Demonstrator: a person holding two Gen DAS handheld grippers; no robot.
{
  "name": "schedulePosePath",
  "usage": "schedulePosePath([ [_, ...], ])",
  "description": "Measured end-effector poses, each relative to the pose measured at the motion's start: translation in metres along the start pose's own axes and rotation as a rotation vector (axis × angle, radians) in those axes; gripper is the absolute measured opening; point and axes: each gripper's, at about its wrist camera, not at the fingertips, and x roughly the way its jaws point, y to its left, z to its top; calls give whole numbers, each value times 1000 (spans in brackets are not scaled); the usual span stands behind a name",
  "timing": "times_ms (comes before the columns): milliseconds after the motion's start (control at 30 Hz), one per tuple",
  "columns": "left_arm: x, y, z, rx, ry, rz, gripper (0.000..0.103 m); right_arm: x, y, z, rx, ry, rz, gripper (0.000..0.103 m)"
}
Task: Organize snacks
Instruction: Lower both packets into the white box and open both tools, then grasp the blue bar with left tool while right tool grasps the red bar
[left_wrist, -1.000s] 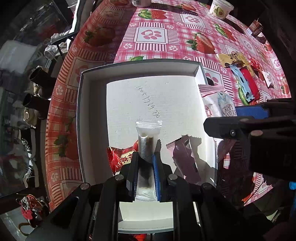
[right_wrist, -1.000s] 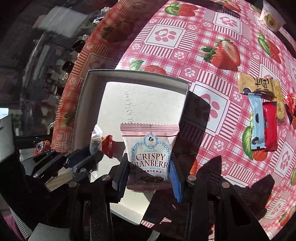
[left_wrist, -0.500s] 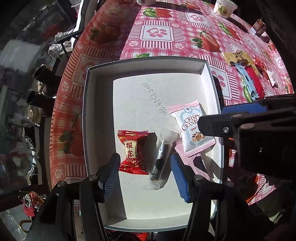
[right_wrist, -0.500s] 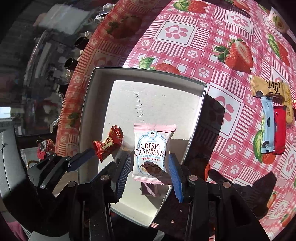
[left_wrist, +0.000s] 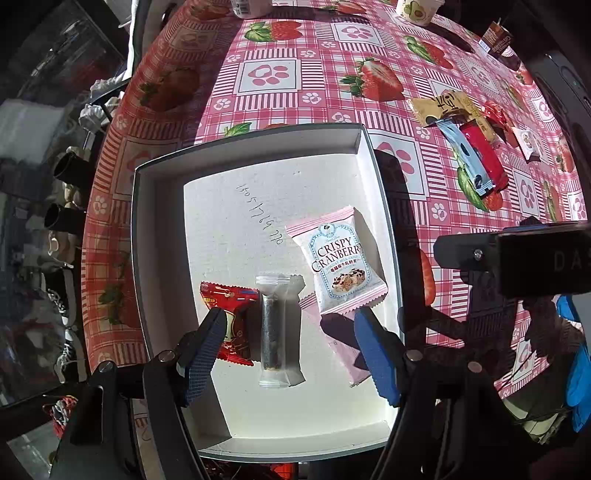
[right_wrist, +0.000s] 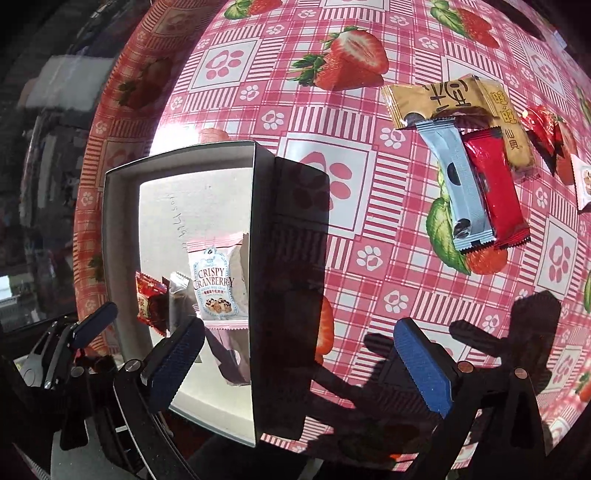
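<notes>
— Both grippers have let go since a second ago: the clear-wrapped dark bar (left_wrist: 272, 334) and the Crispy Cranberry packet (left_wrist: 341, 264) were clamped then and now lie flat in the white box (left_wrist: 255, 147). What's your count?

— Left to right in the box: red candy packet (left_wrist: 231, 325), the clear-wrapped bar touching it, a pink wrapper (left_wrist: 345, 360) partly under the cranberry packet. The left gripper (left_wrist: 286, 350) hangs above them with jaws spread wide, holding nothing. The right gripper (right_wrist: 301, 363) is equally wide and empty, straddling the box's right wall.

— So four in. What remains?

— A cluster well apart on the cloth: gold packet (right_wrist: 436, 101), pale blue bar (right_wrist: 456, 184) and red bar (right_wrist: 493, 188) overlapping, a small red candy (right_wrist: 541, 123), a white packet (right_wrist: 583, 182) at the edge. Under halfway, I'd judge.

— And the setting?

— A strawberry-and-paw checked tablecloth (left_wrist: 266, 74) in hard sunlight, an avocado-print cup (left_wrist: 419, 9) at the far side. Off the left edge, dim clutter, including what look like shoes; I can't make out more.
</notes>
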Motion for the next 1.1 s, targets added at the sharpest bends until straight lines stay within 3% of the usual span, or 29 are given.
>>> schedulePosePath([
  [400,-7,-79,48,112,17,-102,77,9,-149,-58,311,67,-28,103],
  [633,13,-120,88,83,68,-155,77,-2,-223,-77,455,57,-16,103],
  [833,40,-141,125,-2,116,-193,77,-9,-263,-75,462,50,-35,103],
  [1100,72,-153,158,-118,150,-190,77,-22,-297,-52,397,29,-63,103],
])
